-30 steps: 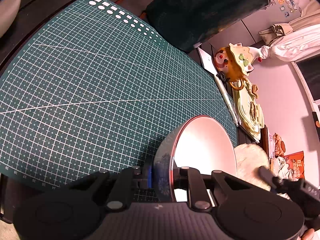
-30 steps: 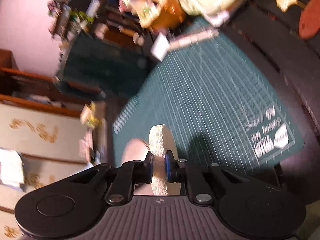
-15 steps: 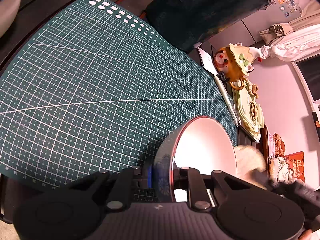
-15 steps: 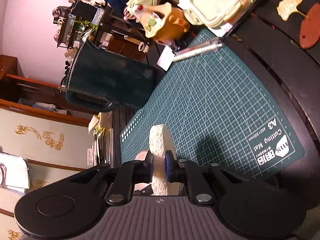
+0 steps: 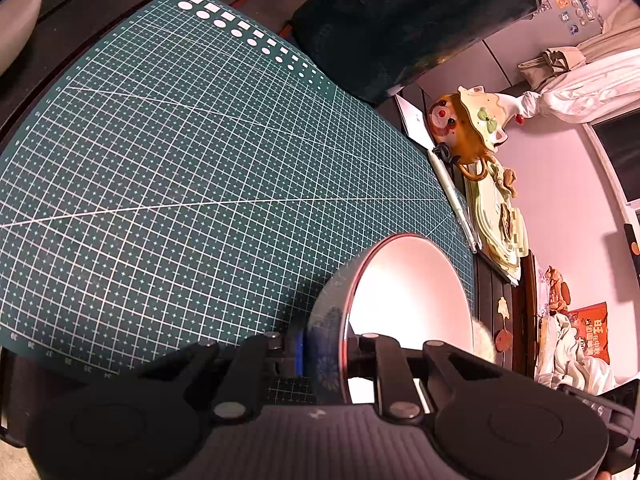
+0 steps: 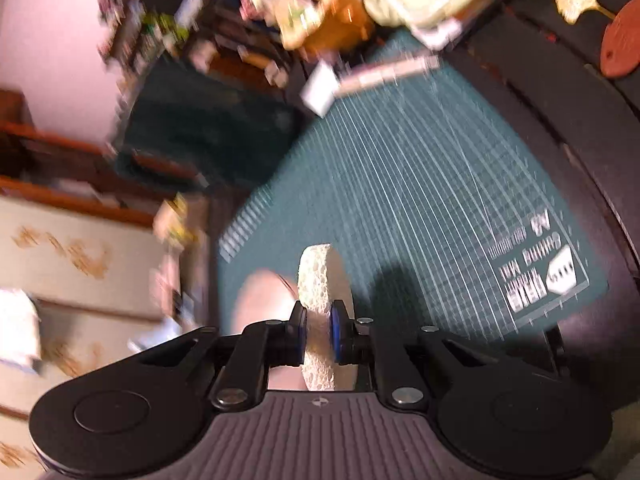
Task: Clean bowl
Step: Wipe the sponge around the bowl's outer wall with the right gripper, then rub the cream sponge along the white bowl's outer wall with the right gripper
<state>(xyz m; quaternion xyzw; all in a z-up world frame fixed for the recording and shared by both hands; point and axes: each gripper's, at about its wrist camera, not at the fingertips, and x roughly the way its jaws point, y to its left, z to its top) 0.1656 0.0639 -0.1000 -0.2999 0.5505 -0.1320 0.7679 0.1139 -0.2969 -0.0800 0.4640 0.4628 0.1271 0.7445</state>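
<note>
The left gripper is pinching the wall of the bowl at its rim, one finger on the patterned outside and the other inside — a hold that is tipping the bowl onto its side so its pale inside is facing out toward three o'clock, open to whatever comes from the right. The bowl is sitting at about five o'clock in the left wrist view, over the near corner of the green cutting mat, with the dark jug well apart at twelve o'clock and the bear-shaped ornament at two.

The right gripper is pressing its fingers together on a pale, porous sponge, gripping it edge-on so most of the pad is sticking forward past the fingertips, free to rub. In the right wrist view the bowl is showing as a pinkish blur just beside the sponge at nine o'clock; whether the two are touching I cannot tell. That whole view is smearing, which suggests the right hand is moving fast — likely a scrubbing stroke. How clean the bowl is cannot be settled; its visible inside is looking bare and smooth.
</note>
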